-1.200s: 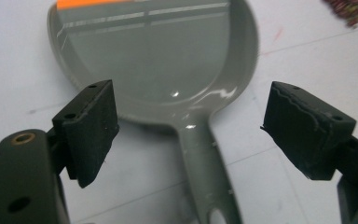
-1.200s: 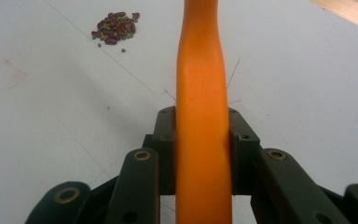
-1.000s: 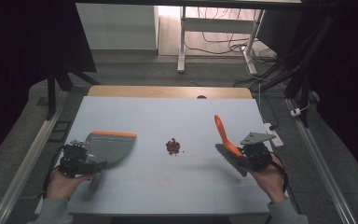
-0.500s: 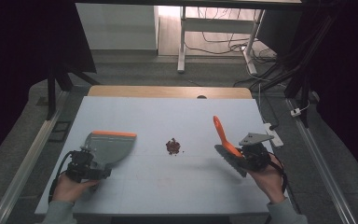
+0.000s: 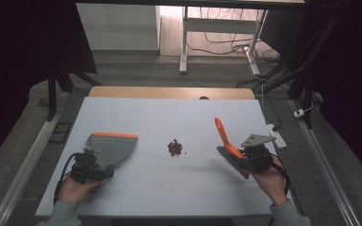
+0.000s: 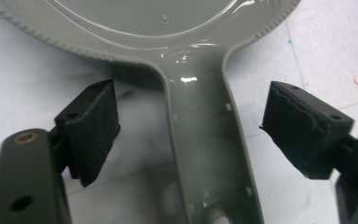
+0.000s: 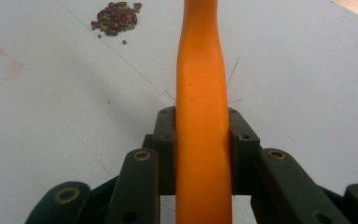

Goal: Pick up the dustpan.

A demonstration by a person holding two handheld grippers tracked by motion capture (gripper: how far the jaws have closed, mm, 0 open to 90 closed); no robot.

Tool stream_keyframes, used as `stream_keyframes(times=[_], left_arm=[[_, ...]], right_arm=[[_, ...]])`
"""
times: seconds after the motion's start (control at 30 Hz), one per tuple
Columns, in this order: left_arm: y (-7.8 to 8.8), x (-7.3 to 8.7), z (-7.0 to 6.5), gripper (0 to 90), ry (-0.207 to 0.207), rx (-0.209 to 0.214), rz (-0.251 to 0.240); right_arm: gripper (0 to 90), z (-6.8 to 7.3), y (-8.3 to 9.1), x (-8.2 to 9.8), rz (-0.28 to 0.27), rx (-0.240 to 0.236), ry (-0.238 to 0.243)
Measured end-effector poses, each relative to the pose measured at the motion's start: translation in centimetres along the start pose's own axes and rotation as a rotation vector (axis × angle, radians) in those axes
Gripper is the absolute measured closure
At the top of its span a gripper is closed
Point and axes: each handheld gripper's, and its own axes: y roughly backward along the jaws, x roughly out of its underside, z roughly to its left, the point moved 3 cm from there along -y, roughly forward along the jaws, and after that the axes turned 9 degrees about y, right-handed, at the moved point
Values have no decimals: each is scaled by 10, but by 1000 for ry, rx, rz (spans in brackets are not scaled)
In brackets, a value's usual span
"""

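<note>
Left claw (image 6: 191, 126) straddles the dustpan handle (image 6: 205, 140), pads (image 6: 93, 126) clear.

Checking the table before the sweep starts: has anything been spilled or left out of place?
Yes: a small heap of dark red beans lies loose mid-table, a few strays beside it, between the grey dustpan and the orange-handled brush. Nothing looks damaged.

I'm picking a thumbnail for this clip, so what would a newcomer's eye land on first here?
Probably the bright orange brush handle, clamped in the right gripper at the table's right. Next, the small dark pile of beans alone mid-table. At the left lies the grey dustpan with its orange edge; the left gripper straddles its handle, jaws just closing but not touching.
</note>
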Motion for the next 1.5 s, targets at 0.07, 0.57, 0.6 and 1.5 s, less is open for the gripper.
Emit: stream_keyframes(times=[0.07, 0.57, 0.6, 1.5], left_arm=[[-1, 0, 1, 236, 9, 13, -5], [-3, -3, 4, 508, 46, 42, -46], [-3, -3, 3, 522, 42, 45, -45], [3, -3, 9, 616, 11, 63, -119]], right_arm=[[708, 0, 0, 0, 1, 1, -2], [708, 0, -1, 1, -3, -6, 7], [708, 0, -1, 1, -3, -7, 7], [708, 1, -2, 1, 1, -7, 9]])
